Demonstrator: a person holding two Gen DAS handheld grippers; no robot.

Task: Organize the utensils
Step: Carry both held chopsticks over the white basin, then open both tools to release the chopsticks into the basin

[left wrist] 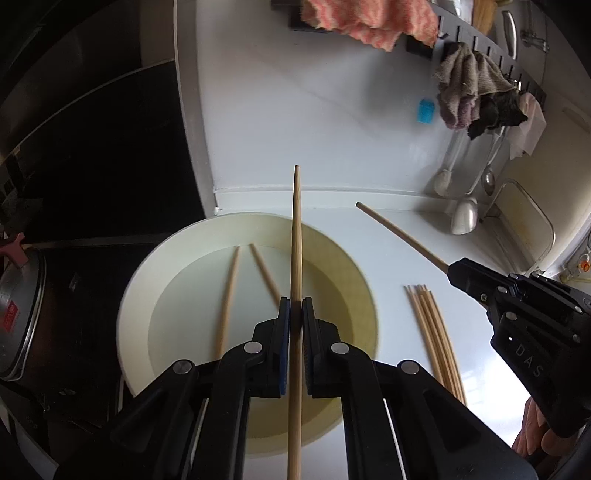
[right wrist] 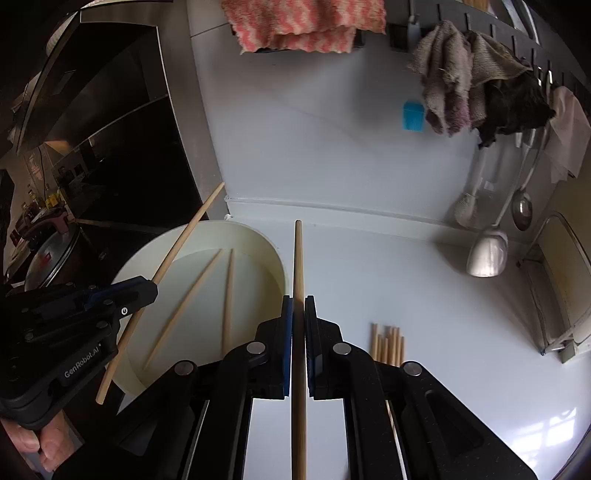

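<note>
The left gripper [left wrist: 296, 314] is clamped on one wooden chopstick [left wrist: 296, 236], held above the white bowl [left wrist: 140, 280]; the right gripper [right wrist: 298, 314] is clamped on another chopstick [right wrist: 298, 258] over the white worktop [right wrist: 424, 314]. Below, two loose chopsticks [left wrist: 229, 291] lie inside the bowl by the worktop's left edge, and a bundle of chopsticks [left wrist: 436, 332] lies beside it. At the far edge, ladles [right wrist: 487, 254] hang against the wall.

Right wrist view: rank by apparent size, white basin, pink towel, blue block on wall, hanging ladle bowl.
1. white basin
2. pink towel, partly cut off by the frame
3. and 4. blue block and ladle bowl: look alike, not ranked.
</note>
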